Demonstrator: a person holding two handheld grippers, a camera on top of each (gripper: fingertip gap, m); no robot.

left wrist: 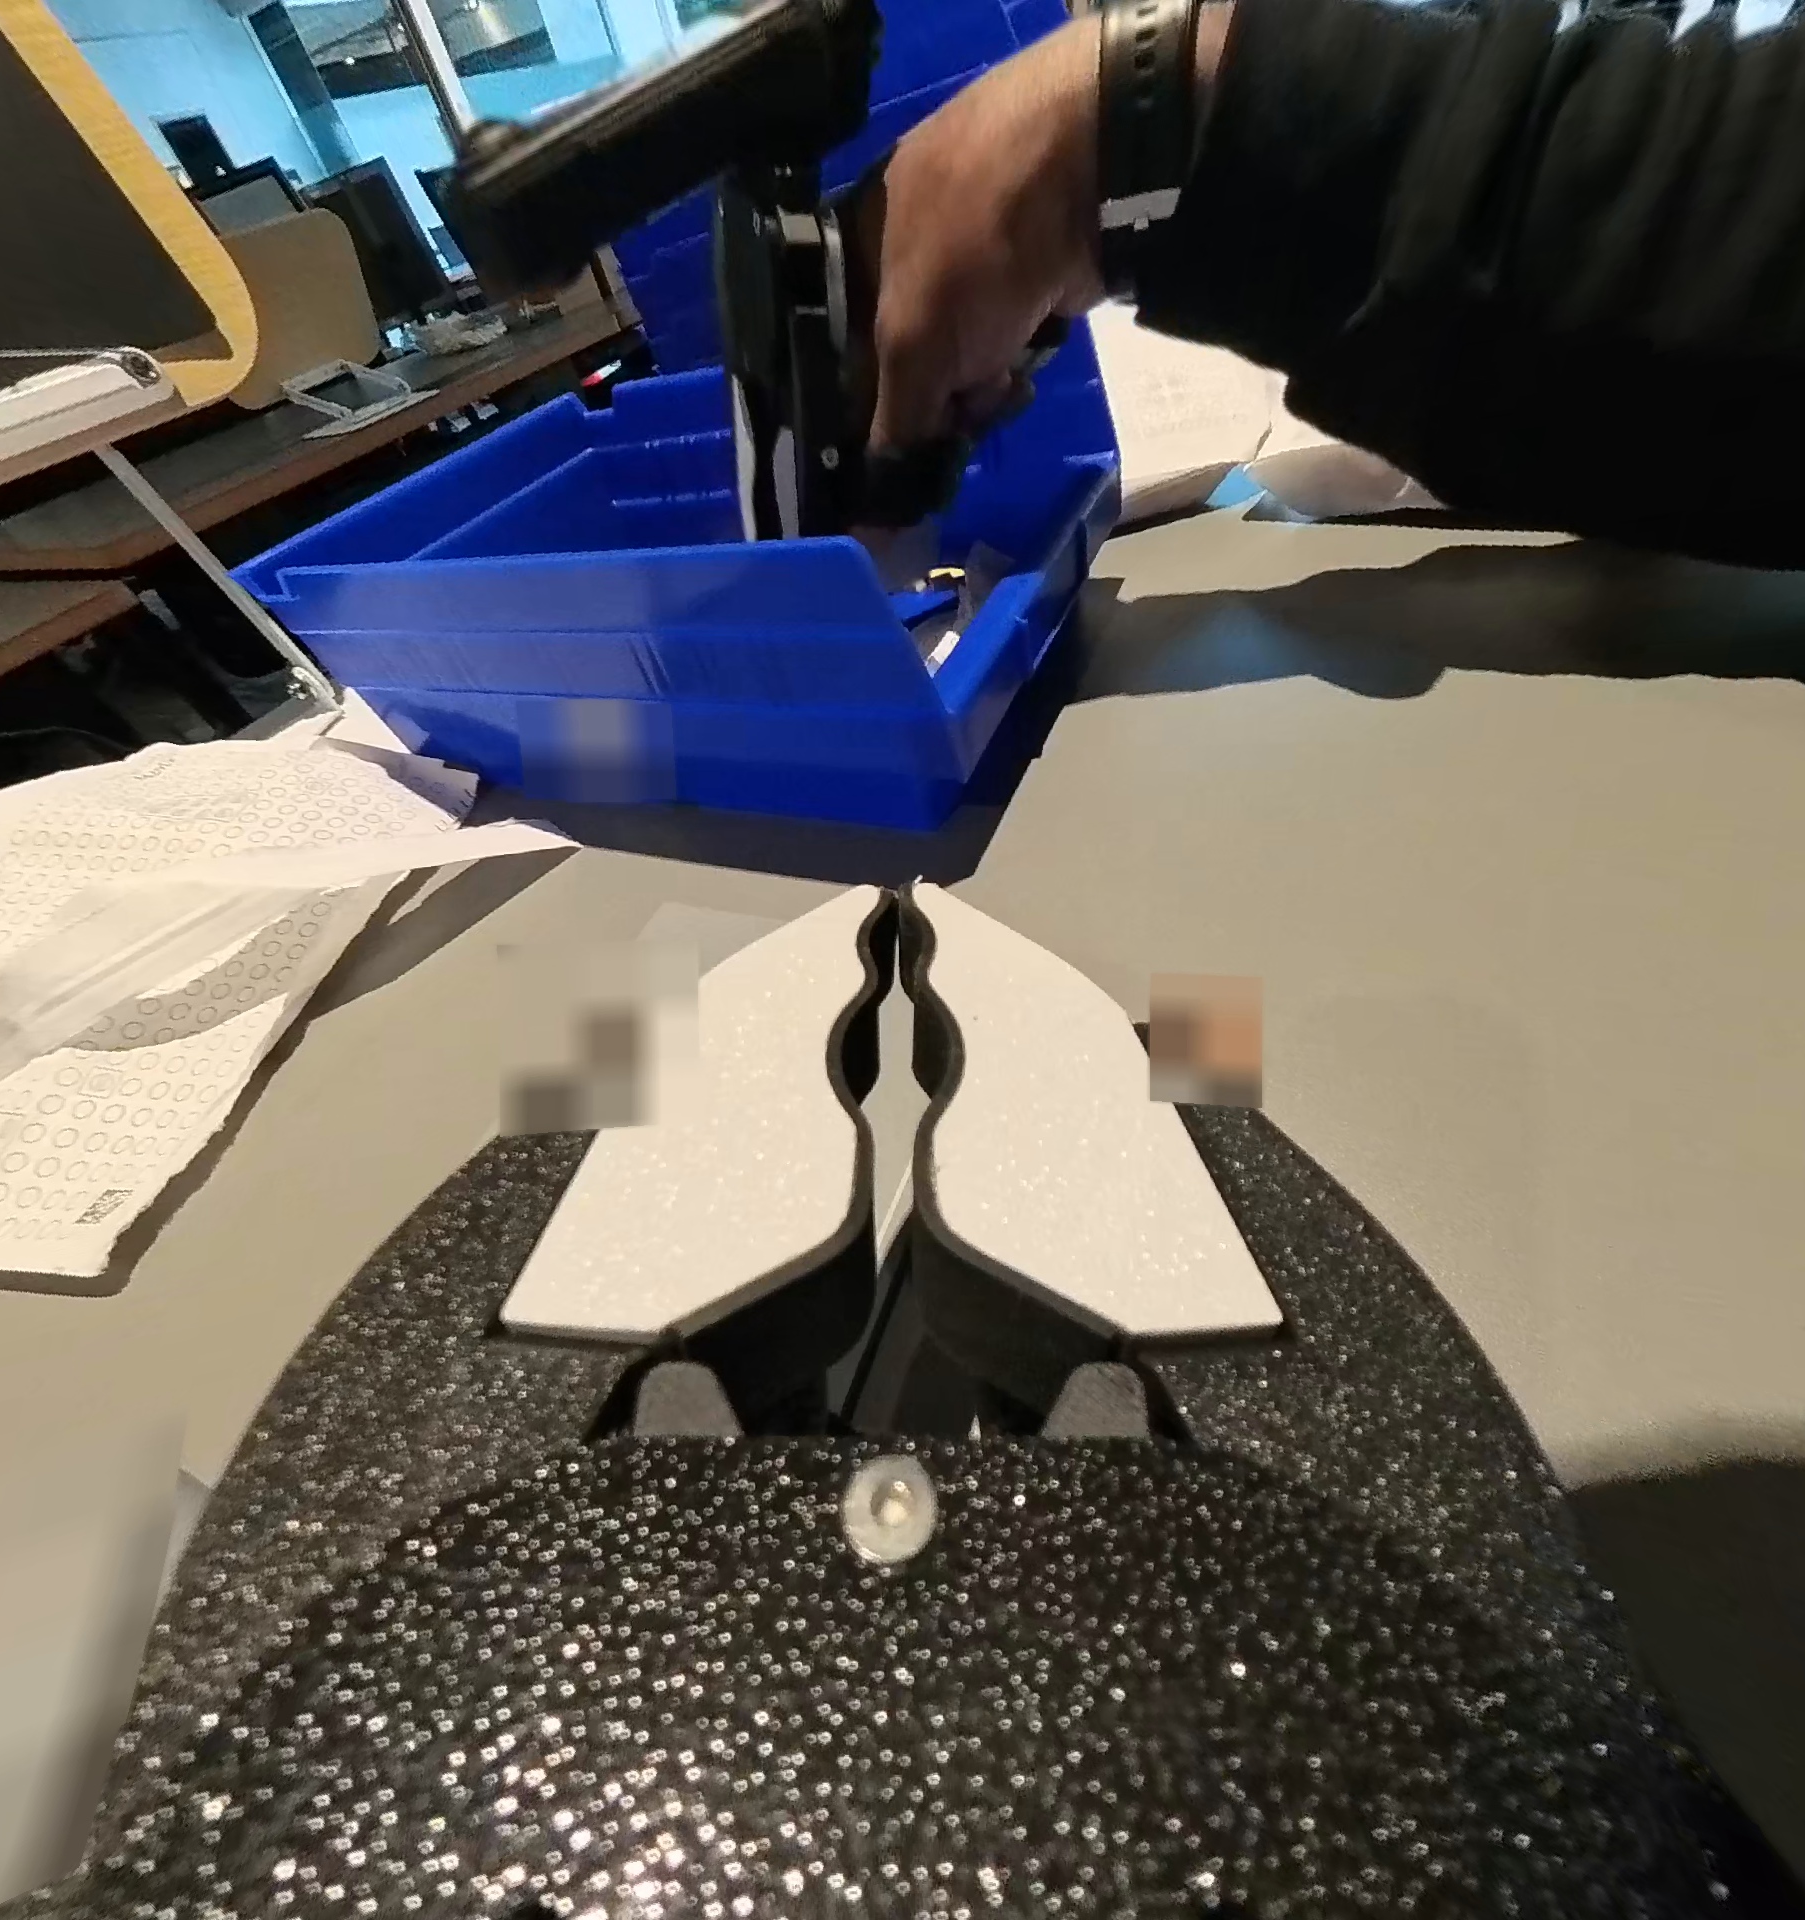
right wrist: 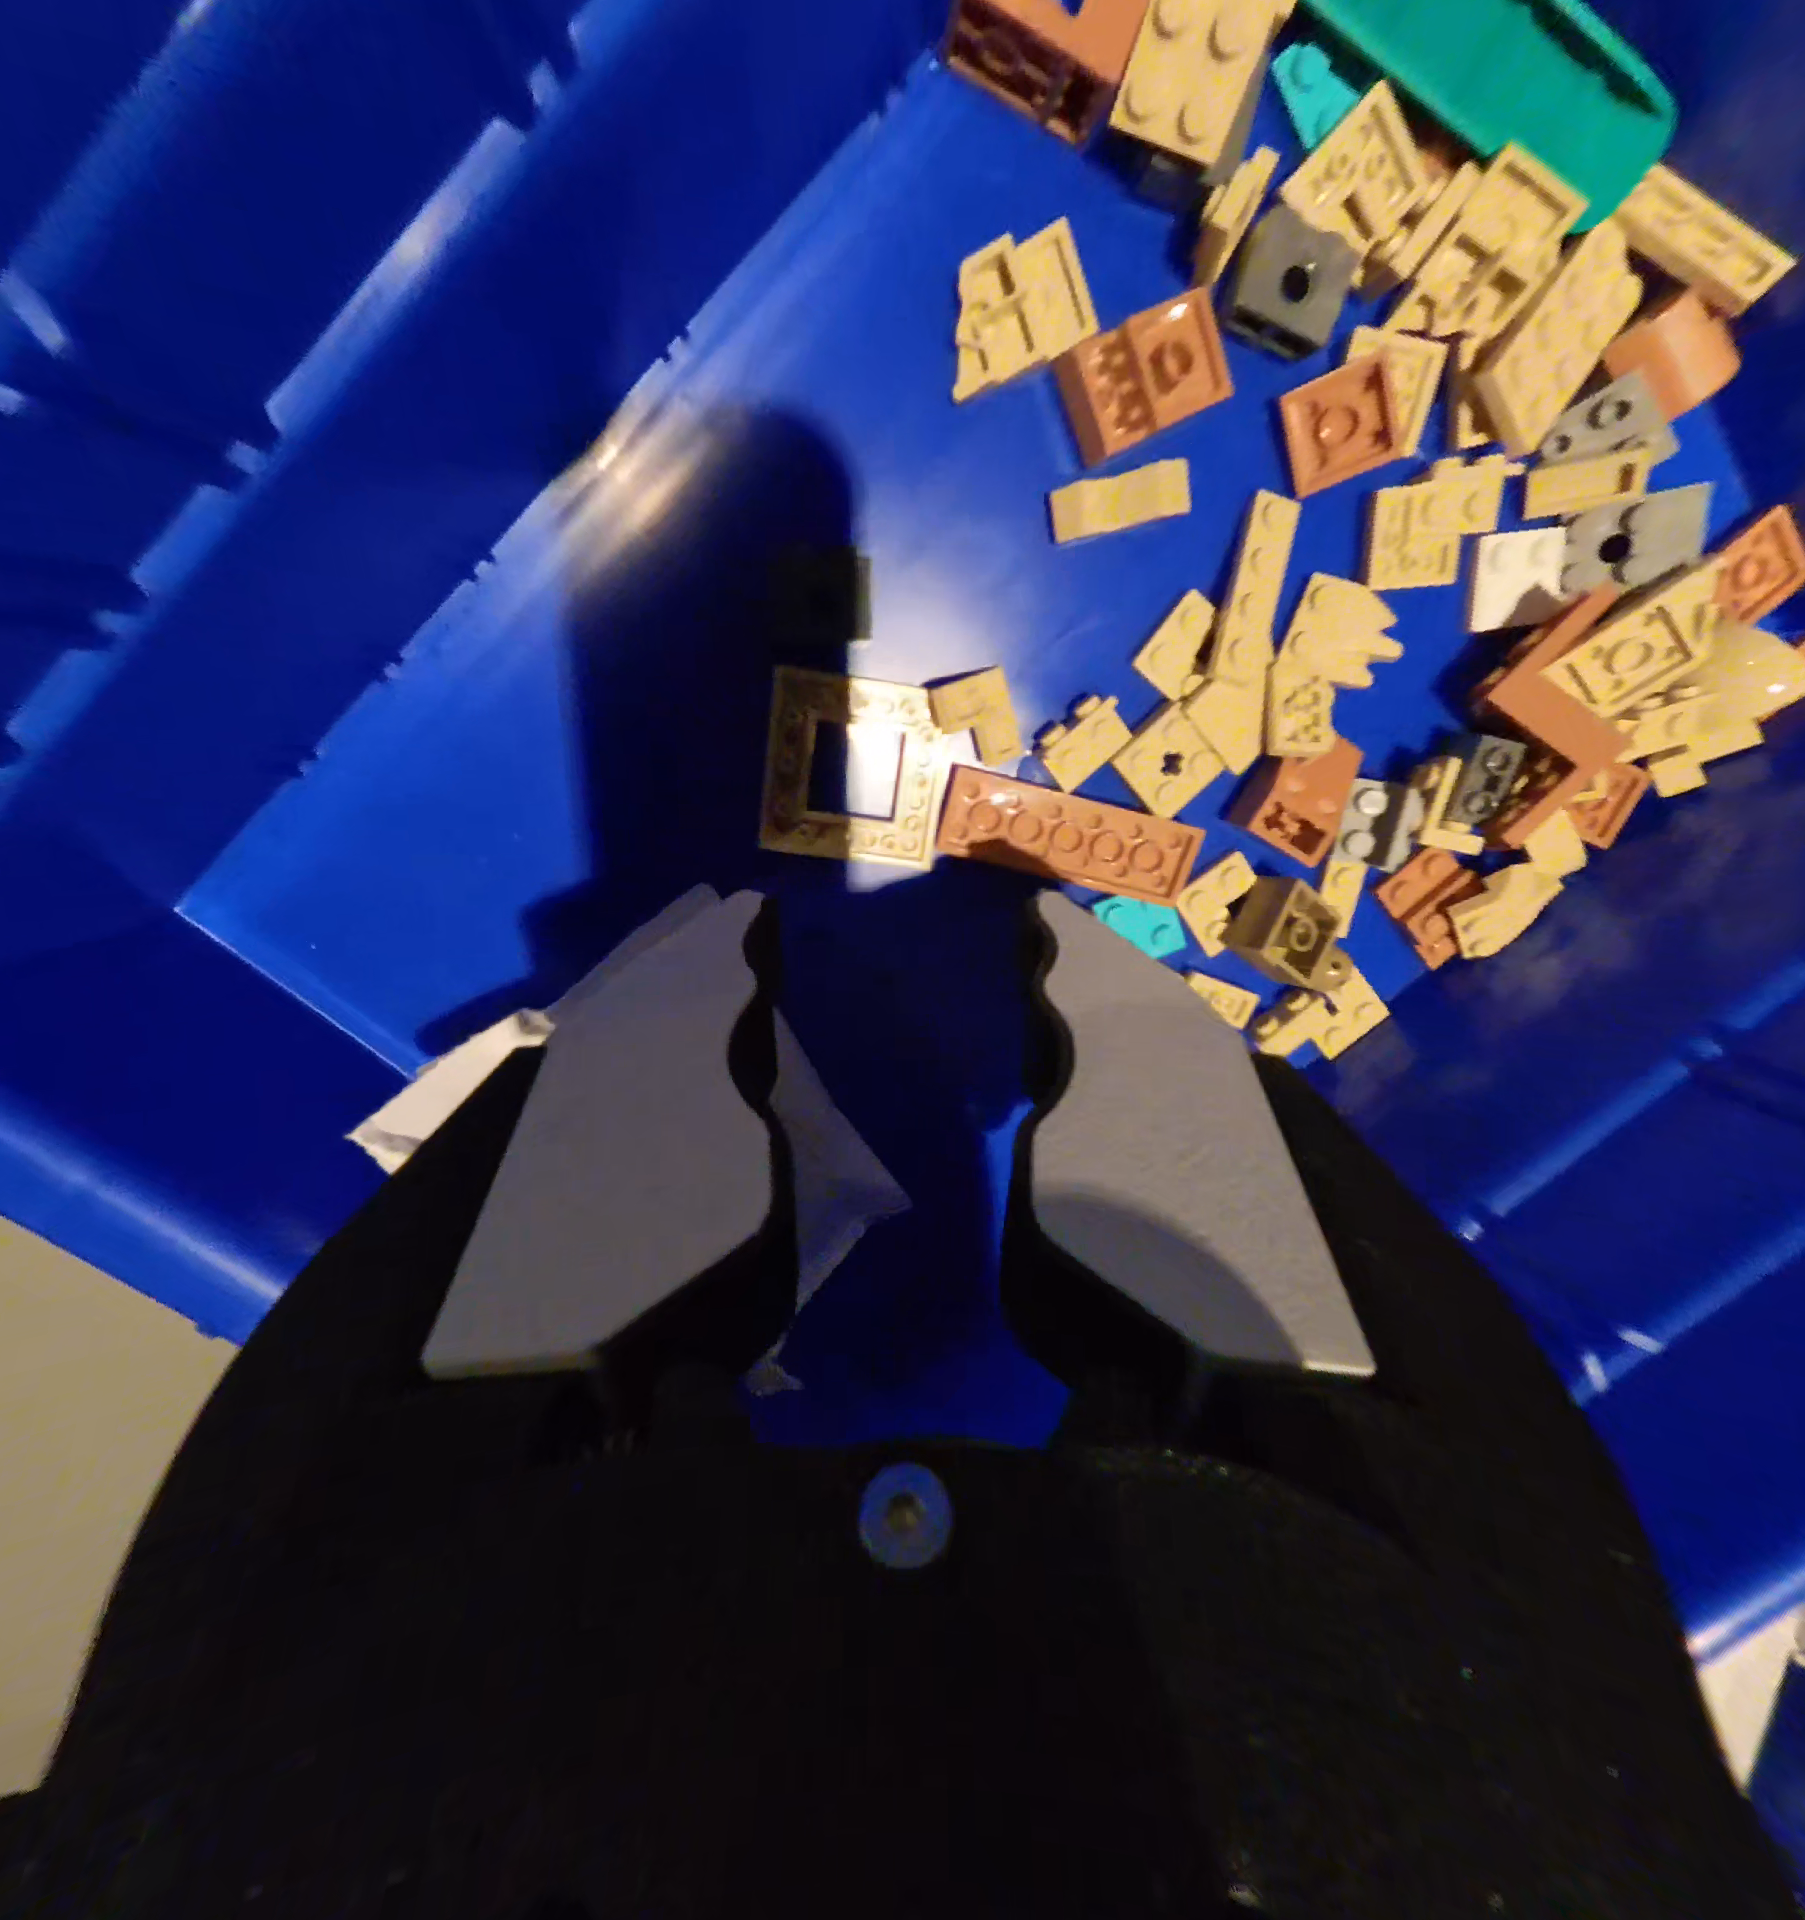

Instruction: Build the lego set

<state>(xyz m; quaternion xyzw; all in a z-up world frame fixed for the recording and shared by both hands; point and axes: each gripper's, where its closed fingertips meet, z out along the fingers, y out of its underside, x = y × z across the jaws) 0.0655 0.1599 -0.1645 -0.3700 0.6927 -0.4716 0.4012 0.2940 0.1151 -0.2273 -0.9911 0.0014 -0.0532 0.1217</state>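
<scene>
A blue plastic bin (left wrist: 669, 644) stands on the grey table; its floor (right wrist: 462, 675) holds a pile of loose tan, brown, grey and teal lego pieces (right wrist: 1397, 520). My right gripper (right wrist: 898, 914) is open and empty, reaching down into the bin. Just beyond its fingertips lie a tan square frame plate (right wrist: 856, 774) and a long brown plate (right wrist: 1069, 836). In the left wrist view the right gripper's black body (left wrist: 784, 395) and the hand holding it dip into the bin. My left gripper (left wrist: 896, 904) is shut and empty, low over the table just before the bin's near corner.
Torn white printed paper bags (left wrist: 129, 935) lie on the table left of the bin, more paper (left wrist: 1241, 416) behind it on the right. More blue bins (left wrist: 939, 83) stack behind. A large teal piece (right wrist: 1500, 83) sits at the bin's far end. A black sleeve (left wrist: 1552, 260) crosses above. My hands' fingertips stand some 25 cm from each other.
</scene>
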